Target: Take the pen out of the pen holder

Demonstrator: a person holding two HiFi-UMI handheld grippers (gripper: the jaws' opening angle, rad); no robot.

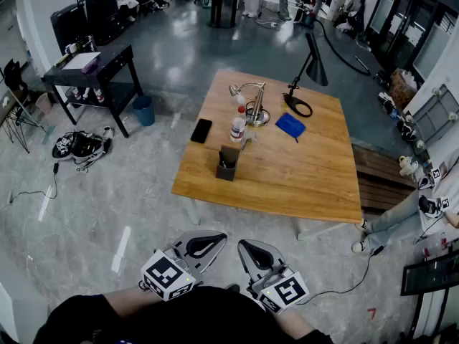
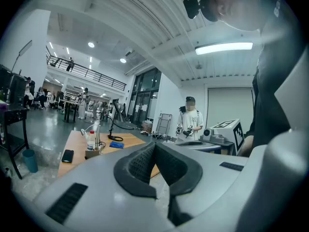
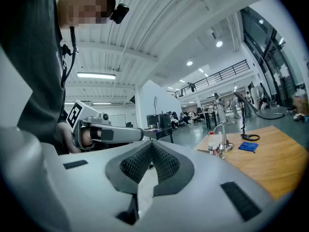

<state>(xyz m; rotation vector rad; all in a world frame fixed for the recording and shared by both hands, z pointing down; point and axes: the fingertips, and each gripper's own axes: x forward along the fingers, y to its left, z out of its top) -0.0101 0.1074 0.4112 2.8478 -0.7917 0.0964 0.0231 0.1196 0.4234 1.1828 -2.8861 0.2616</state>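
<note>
Grey polished workshop floor all round, one wooden table (image 1: 287, 170) out ahead. Near its front left edge, one dark pen holder (image 1: 228, 169), upright, with the pen (image 1: 224, 160) standing inside. Too small to count the dark shafts in there. Just behind the holder, one clear bottle (image 1: 238, 124) with a red cap. Left of that, one black phone (image 1: 201, 130) lying flat. Further back, two lamps: chrome gooseneck lamp (image 1: 252, 104) and black desk lamp (image 1: 307, 74), with one blue cloth (image 1: 290, 125) near their bases. Down at the bottom edge, two tools held close to the body, well apart from the table: left tool (image 1: 208, 244) and right tool (image 1: 252, 251), each with pads pressed together at the tips, gripping nothing. Off to the left, one black side table (image 1: 93, 70) and one blue bin (image 1: 143, 110).
</note>
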